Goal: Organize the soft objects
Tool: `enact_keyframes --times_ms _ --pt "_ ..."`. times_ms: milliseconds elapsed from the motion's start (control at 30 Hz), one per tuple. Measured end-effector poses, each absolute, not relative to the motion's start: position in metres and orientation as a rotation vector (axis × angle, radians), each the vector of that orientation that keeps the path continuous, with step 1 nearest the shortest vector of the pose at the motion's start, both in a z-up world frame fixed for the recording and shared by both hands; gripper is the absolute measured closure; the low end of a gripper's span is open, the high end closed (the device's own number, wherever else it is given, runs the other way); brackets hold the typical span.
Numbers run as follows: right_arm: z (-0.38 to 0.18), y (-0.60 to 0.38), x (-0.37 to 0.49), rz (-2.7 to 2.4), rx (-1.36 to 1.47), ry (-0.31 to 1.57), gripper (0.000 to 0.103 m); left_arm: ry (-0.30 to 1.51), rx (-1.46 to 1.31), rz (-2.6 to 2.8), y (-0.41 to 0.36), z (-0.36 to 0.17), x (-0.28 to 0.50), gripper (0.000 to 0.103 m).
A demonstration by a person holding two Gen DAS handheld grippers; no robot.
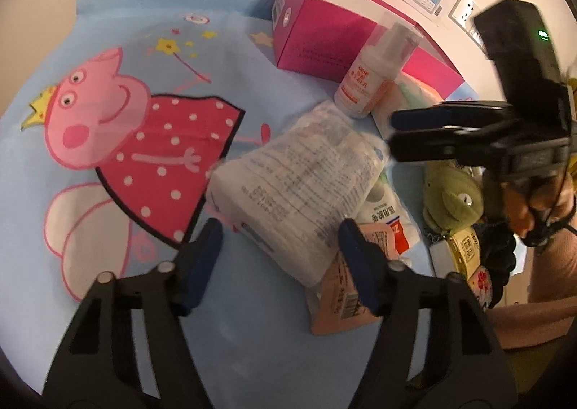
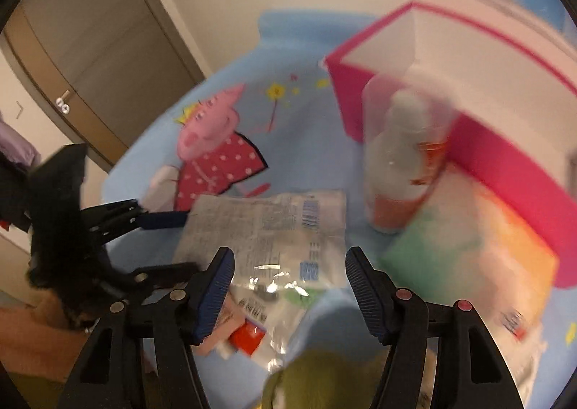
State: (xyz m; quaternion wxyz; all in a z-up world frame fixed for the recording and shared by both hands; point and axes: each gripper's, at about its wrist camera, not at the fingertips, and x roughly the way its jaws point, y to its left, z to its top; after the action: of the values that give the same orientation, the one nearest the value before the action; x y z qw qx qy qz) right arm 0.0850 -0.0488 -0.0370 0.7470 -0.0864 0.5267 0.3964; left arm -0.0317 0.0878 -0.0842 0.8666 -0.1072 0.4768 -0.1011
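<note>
A clear plastic pack of white soft pads lies on the blue cartoon-pig cloth. My left gripper is open just short of its near end, nothing between the fingers. My right gripper is open above the same pack and shows in the left wrist view above the pile. A green plush toy lies at the right; it shows blurred at the bottom of the right wrist view. A green and orange soft pack lies by the box.
A pink open box stands at the back by the wall. A white pump bottle with orange label stands in front of it. A pink pouch and small packets lie under and beside the pack. A door is at left.
</note>
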Motion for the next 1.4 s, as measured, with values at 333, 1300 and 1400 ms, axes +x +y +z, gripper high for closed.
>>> enact_keyframes --times_ms 333,1300,1400 --pt "-0.045 -0.04 0.075 0.888 -0.162 1.196 0.037 1.002 -0.29 -0.182 0.114 -0.085 -0.024 0.061" --pt "-0.053 -0.051 0.073 0.87 0.083 1.097 0.072 0.939 -0.243 -0.188 0.11 -0.065 -0.026 0.06" --pt "-0.033 -0.065 0.068 0.886 0.1 1.035 0.075 0.912 -0.228 -0.198 0.108 -0.052 -0.026 0.06"
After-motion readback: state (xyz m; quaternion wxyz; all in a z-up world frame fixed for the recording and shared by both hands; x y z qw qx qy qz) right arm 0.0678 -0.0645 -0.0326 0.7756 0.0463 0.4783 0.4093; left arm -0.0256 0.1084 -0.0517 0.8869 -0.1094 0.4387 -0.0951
